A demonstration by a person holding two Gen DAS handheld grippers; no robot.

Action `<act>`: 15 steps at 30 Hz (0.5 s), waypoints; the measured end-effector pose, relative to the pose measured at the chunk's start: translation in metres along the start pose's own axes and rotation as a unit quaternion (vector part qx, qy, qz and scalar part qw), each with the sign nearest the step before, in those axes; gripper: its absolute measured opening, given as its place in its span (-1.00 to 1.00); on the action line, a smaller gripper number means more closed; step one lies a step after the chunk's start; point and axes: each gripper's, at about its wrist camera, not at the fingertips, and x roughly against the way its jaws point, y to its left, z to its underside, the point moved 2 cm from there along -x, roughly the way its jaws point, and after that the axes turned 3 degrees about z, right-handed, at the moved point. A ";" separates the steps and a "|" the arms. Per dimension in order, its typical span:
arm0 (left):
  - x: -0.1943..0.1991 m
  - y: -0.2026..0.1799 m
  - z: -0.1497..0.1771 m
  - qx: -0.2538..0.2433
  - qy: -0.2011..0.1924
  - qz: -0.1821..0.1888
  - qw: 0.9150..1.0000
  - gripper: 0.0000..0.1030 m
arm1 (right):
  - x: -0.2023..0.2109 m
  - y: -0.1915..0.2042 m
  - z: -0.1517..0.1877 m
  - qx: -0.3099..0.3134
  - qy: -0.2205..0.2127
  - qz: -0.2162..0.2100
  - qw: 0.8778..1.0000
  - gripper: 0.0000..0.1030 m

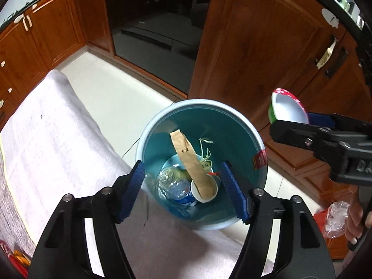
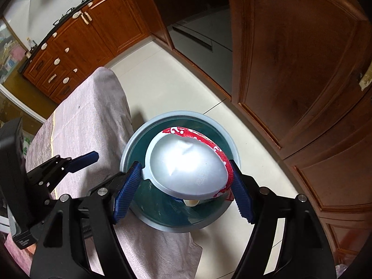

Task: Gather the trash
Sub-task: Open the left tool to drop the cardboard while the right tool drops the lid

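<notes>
Below the left gripper (image 1: pixel 182 193), jaws gaping with nothing between them, the trash bin (image 1: pixel 244 116) is sitting. Right gripper (image 2: pixel 186 186) is clamping the paper bowl (image 2: pixel 186 162) above it; centre it, then release.
</notes>
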 end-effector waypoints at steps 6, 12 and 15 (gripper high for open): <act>0.016 0.009 0.018 0.009 -0.004 0.001 1.000 0.55 | -0.009 0.016 0.002 0.009 0.022 -0.017 1.000 0.48; 0.037 0.022 0.037 0.032 -0.015 0.004 0.999 0.73 | -0.013 0.030 0.006 0.005 0.039 -0.015 0.999 0.56; 0.050 0.029 0.048 0.041 -0.022 0.003 0.999 0.78 | -0.009 0.042 0.010 0.020 0.037 -0.008 0.999 0.65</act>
